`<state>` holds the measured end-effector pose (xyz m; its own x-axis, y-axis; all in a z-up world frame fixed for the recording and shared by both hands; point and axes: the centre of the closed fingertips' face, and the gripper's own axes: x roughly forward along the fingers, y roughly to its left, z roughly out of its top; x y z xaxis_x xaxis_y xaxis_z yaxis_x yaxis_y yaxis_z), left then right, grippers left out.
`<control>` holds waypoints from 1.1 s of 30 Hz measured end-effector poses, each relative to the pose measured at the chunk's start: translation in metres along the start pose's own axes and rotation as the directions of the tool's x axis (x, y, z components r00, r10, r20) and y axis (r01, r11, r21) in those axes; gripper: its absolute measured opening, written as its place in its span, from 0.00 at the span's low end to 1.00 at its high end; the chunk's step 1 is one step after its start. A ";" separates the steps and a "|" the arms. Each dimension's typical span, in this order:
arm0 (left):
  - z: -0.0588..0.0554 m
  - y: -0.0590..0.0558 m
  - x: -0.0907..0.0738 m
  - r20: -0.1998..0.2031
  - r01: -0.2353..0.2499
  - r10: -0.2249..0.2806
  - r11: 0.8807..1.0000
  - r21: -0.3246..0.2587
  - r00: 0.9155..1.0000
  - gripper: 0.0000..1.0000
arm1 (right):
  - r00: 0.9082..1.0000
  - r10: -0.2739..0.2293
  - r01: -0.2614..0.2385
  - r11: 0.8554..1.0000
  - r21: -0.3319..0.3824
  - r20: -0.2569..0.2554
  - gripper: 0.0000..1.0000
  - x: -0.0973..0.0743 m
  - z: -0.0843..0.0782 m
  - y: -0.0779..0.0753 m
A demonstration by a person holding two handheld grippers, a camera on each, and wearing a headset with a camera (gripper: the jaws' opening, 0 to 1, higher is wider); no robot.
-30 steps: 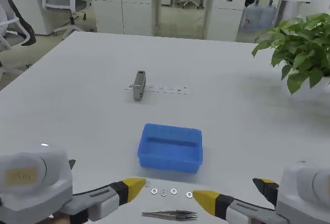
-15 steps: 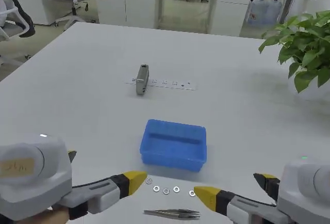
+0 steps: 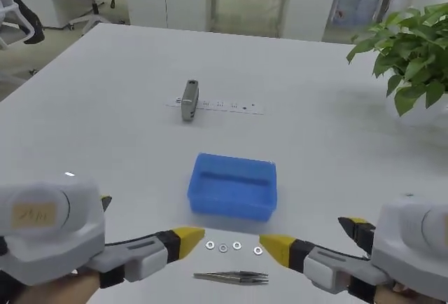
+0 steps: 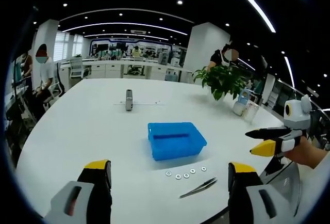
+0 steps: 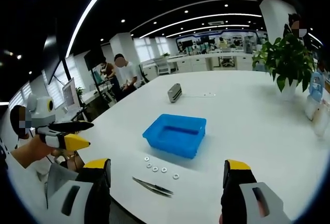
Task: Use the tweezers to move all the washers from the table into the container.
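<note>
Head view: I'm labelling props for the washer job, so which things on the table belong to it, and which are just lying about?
Belong to the job:
tweezers
four washers
blue container

Just lying about:
grey block
socket strip
potted plant

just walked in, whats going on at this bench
A person holds a two-jaw gripper in each hand over a white table. The left gripper and right gripper are both open and hold nothing. The tweezers lie on the table between them, not yet picked up. Four washers sit in a row between the tweezers and the blue container.
</note>
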<state>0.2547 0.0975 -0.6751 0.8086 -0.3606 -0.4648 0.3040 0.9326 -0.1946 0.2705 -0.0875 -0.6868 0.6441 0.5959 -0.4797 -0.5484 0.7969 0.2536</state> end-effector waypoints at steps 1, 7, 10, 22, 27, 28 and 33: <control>-0.001 -0.001 0.000 -0.005 0.005 -0.005 1.000 0.004 1.000 0.96 | 1.000 -0.002 0.002 1.000 -0.001 -0.001 0.89 0.000 0.000 0.000; -0.009 -0.010 0.005 -0.029 0.043 -0.042 0.998 0.040 0.999 0.92 | 1.000 0.004 -0.004 1.000 -0.004 0.001 0.84 0.004 -0.005 -0.004; -0.018 -0.017 0.010 -0.058 0.098 -0.095 0.994 0.057 0.994 0.83 | 1.000 0.006 -0.006 1.000 -0.001 -0.019 0.78 0.005 -0.009 -0.005; -0.053 -0.036 0.032 -0.211 0.254 -0.216 0.952 0.170 0.953 0.46 | 0.999 0.032 -0.032 0.999 0.010 -0.015 0.52 0.003 -0.015 -0.004; -0.073 -0.039 0.047 -0.322 0.317 -0.229 0.914 0.254 0.918 0.28 | 0.998 0.055 -0.055 0.998 0.001 -0.032 0.48 0.004 -0.019 0.001; -0.078 -0.040 0.051 -0.342 0.341 -0.240 0.899 0.274 0.909 0.23 | 0.997 0.061 -0.062 0.998 -0.001 -0.037 0.48 0.004 -0.020 0.002; -0.100 -0.039 0.066 -0.429 0.387 -0.237 0.870 0.306 0.872 0.17 | 0.995 0.080 -0.081 0.997 -0.015 -0.061 0.48 0.005 -0.024 0.006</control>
<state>0.2463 0.0359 -0.7845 0.4169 -0.5425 -0.7293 0.7315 0.6766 -0.0852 0.2577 -0.0826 -0.7073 0.5649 0.6502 -0.5080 -0.6067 0.7446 0.2785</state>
